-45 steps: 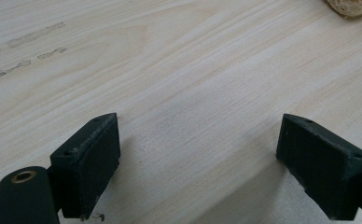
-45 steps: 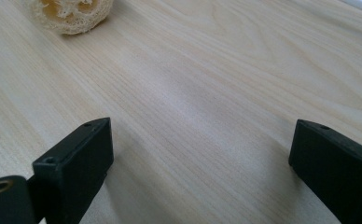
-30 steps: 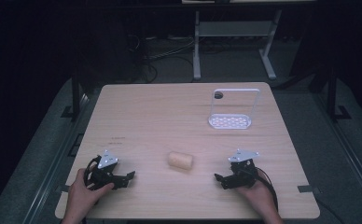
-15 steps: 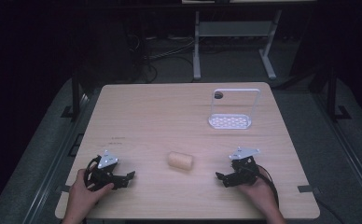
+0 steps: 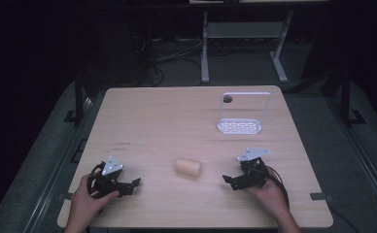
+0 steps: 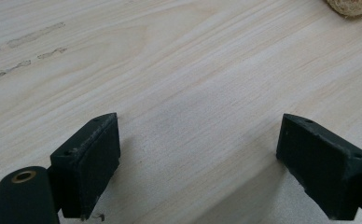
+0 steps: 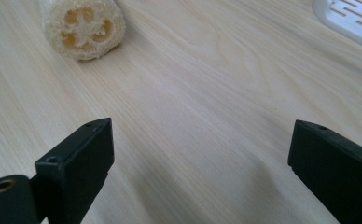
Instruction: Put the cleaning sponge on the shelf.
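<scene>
Wooden table (image 5: 177,121), white rack (image 5: 240,125) far from the loofah (image 5: 187,166) at centre. Left gripper (image 5: 128,187) left of the loofah, jaws wide apart, empty. Right gripper (image 5: 230,180) to its right, likewise agape, holding nothing. Loofah cut off at the left gripper view's top edge. Little changed since a second ago.

No legible text, label, brand, number or sign anywhere. Small dark marks on the wooden table (image 5: 123,144), near the left gripper (image 5: 128,187), too small to read from above; seen in the left gripper view as faint smudged streaks (image 6: 34,35), without recognisable characters.
</scene>
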A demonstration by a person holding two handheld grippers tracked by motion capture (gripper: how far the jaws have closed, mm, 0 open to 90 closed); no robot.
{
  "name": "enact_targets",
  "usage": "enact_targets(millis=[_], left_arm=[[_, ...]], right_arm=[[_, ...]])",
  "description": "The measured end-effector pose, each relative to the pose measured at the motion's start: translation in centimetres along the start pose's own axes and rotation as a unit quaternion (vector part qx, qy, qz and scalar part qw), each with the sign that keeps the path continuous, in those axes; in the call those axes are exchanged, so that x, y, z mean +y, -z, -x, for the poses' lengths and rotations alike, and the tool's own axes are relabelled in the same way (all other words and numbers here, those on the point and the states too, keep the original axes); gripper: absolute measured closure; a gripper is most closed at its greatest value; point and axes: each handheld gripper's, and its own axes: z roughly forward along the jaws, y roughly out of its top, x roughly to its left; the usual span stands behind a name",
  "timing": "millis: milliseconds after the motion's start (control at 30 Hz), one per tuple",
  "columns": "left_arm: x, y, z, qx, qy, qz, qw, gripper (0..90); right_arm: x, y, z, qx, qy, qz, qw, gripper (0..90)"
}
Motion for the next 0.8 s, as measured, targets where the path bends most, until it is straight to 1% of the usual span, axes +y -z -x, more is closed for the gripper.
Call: enact_targets(millis=[67,133,267,300,533,733,800], left_arm=[[0.0,0.0,0.0,0.0,0.0,0.0,1.0,12.9],[0.0,0.0,0.0,0.0,0.0,0.001,1.0,12.9],[0.0,0.0,0.0,0.0,0.0,0.0,1.0,13.0],[0.0,0.0,0.0,0.0,0.0,0.0,1.0,12.9],[0.0,0.0,0.0,0.0,0.0,0.0,1.0,13.0],[0.0,0.0,0.0,0.0,0.0,0.0,1.0,13.0],[0.0,0.0,0.0,0.0,0.0,0.0,1.0,13.0]], right_arm=[[0.3,-0.1,0.0,0.0,0.008,-0.002,1.0,6.7],[0.6,-0.2,-0.1,0.002,0.008,-0.001,1.0,6.7],[1.1,-0.3,-0.1,0.007,0.016,0.001,0.9998,6.7],[1.2,-0.3,-0.1,0.009,0.015,0.004,0.9998,6.7],[1.8,-0.5,-0.2,0.02,0.025,0.001,0.9995,6.7],[2.5,-0.7,-0.4,0.029,0.031,0.007,0.9991,6.7],[2.6,-0.8,-0.3,0.03,0.034,0.005,0.999,6.7]])
